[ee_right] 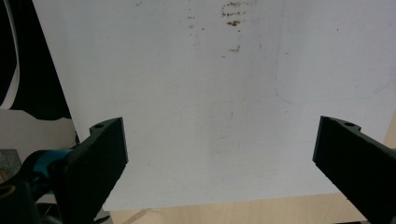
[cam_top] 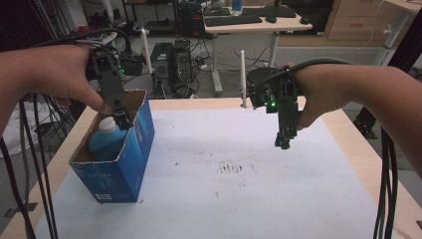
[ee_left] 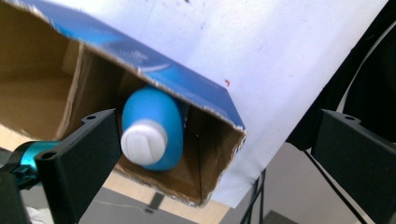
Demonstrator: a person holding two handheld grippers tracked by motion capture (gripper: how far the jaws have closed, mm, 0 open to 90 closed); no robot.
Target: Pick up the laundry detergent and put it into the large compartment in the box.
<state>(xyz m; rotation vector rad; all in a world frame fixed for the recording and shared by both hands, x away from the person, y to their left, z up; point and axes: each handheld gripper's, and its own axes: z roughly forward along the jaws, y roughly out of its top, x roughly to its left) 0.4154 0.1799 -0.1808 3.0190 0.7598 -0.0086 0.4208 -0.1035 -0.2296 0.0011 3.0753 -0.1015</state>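
The blue box (cam_top: pixel 135 149) bears unreadable print; both grippers' jaws stand wide, the blue bottle (ee_left: pixel 154 128) unheld inside.

A: Bottle (ee_left: pixel 156 126): bright blue body, white cap. Box (cam_top: pixel 130 164): glossy blue outside with small white print, plain brown cardboard inside.

B: Table cover (cam_top: pixel 249 199): white, with a patch of small brown-red specks near centre. Table (cam_top: pixel 366 164) edge: pale wood tone.

A: Left gripper (ee_left: pixel 210 154) and right gripper (ee_right: pixel 219 154): black jaws, a teal-blue part at the base.
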